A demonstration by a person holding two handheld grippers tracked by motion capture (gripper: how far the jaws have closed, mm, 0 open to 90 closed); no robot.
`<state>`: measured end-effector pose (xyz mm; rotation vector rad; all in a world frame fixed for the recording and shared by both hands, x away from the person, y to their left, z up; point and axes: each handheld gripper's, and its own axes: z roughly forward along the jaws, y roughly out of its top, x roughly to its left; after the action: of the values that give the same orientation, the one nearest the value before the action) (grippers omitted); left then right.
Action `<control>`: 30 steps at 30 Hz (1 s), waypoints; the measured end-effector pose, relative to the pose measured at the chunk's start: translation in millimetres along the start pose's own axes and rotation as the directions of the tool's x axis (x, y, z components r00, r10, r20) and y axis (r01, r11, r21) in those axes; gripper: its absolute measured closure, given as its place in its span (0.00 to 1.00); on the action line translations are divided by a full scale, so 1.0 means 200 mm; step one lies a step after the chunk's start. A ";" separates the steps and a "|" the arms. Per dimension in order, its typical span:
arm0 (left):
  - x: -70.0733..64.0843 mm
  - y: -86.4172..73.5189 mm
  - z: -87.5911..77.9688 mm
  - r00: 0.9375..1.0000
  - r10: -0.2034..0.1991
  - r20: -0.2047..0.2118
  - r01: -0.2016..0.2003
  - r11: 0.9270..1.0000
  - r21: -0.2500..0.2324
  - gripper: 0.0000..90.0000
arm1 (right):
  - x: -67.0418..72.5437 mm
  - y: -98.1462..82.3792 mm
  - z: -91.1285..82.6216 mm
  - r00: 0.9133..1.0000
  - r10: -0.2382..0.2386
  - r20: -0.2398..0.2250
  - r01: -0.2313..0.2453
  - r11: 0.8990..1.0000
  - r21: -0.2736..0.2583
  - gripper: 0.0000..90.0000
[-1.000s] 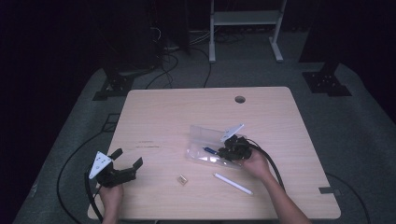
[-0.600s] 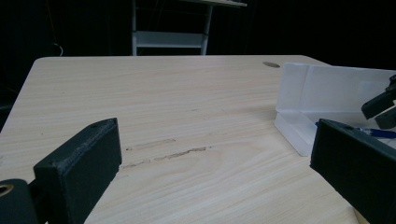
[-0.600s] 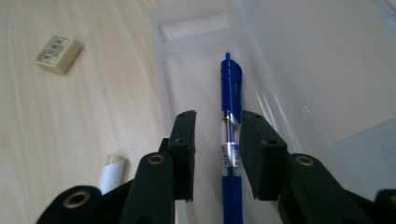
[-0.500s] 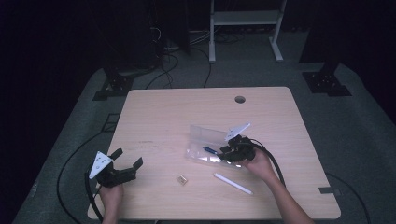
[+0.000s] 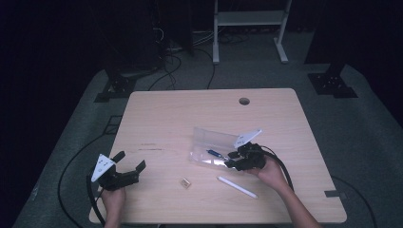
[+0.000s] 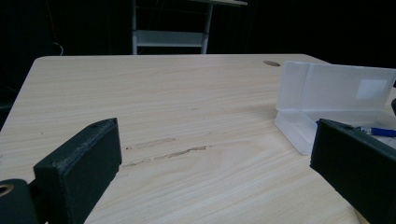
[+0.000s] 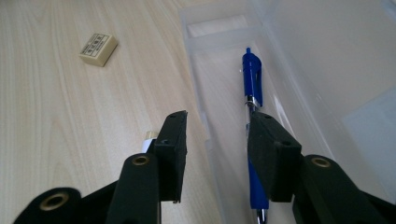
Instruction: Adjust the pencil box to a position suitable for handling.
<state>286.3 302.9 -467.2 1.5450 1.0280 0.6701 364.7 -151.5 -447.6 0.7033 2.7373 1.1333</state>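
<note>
A clear plastic case (image 5: 212, 138) lies open at the table's middle right, lid standing up. A blue pen (image 5: 215, 153) lies loose in its tray (image 7: 299, 56). My right gripper (image 5: 230, 160) hovers at the case's near end, and its jaws have just been opening. In the right gripper view the gripper (image 7: 217, 126) is open and straddles the tray's front wall; the blue pen (image 7: 252, 77) lies under the right jaw, unpressed. My left gripper (image 5: 129, 160) rests open at the table's front left, nothing between its jaws (image 6: 215, 144).
A small tan eraser (image 5: 185, 182) (image 7: 97, 48) and a white pen (image 5: 236, 186) lie on the wooden table (image 5: 190, 114) in front of the case. A cable hole (image 5: 244, 100) sits near the far edge. The case (image 6: 327, 88) stands off to the left gripper's right.
My right gripper has drawn back a little and risen slightly from the case, with its jaws wider apart. The blue pen stays in the tray. My left gripper has not moved.
</note>
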 end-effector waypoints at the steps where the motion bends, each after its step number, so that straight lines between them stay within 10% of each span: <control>1: 0.00 0.00 0.00 1.000 0.000 0.000 0.000 1.000 0.001 0.01 | 0.01 0.00 0.00 1.000 -0.005 0.002 0.005 1.000 -0.001 0.62; 30: -0.01 0.00 -0.01 1.000 -0.001 -0.004 0.001 1.000 -0.014 0.01 | 0.15 -0.18 -0.05 1.000 -0.018 -0.013 0.018 1.000 0.005 0.63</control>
<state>284.5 302.7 -466.5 1.5320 1.0251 0.6791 321.2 -167.0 -462.2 0.6734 2.7526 1.1312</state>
